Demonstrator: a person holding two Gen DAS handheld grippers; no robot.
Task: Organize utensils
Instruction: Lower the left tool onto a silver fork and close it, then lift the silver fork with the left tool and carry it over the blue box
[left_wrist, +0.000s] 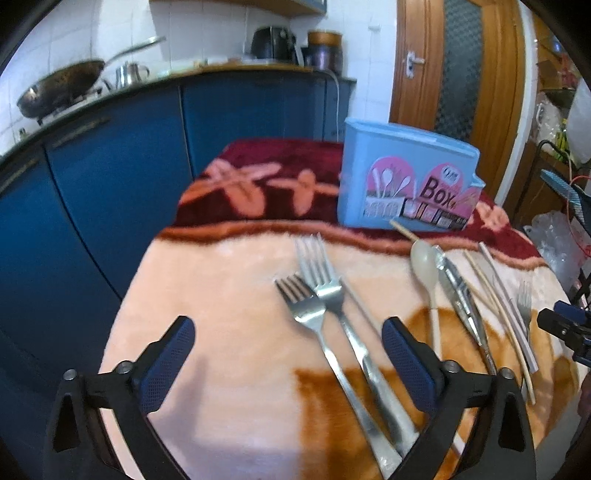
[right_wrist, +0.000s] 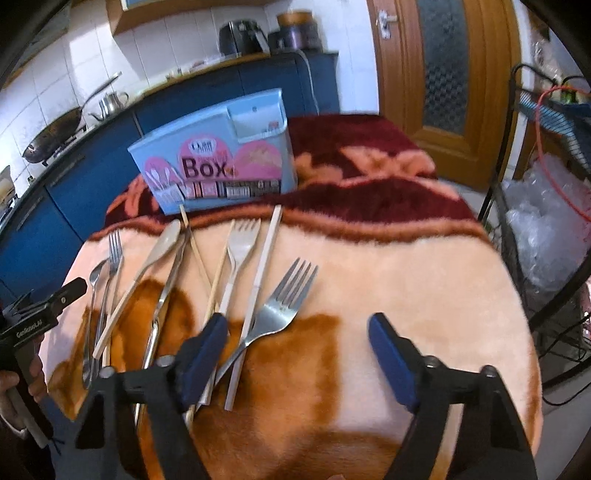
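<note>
Utensils lie on a plush peach and maroon blanket over the table. A blue utensil box stands upright at the back. My left gripper is open just above two steel forks, whose handles run between its fingers. My right gripper is open over another steel fork, its pads clear of it. Between the two groups lie a cream spoon, a cream fork, wooden chopsticks and a white stick.
Blue kitchen cabinets with a wok run along the left and back. A wooden door is behind the table. A black wire rack with plastic bags stands close to the table's right edge.
</note>
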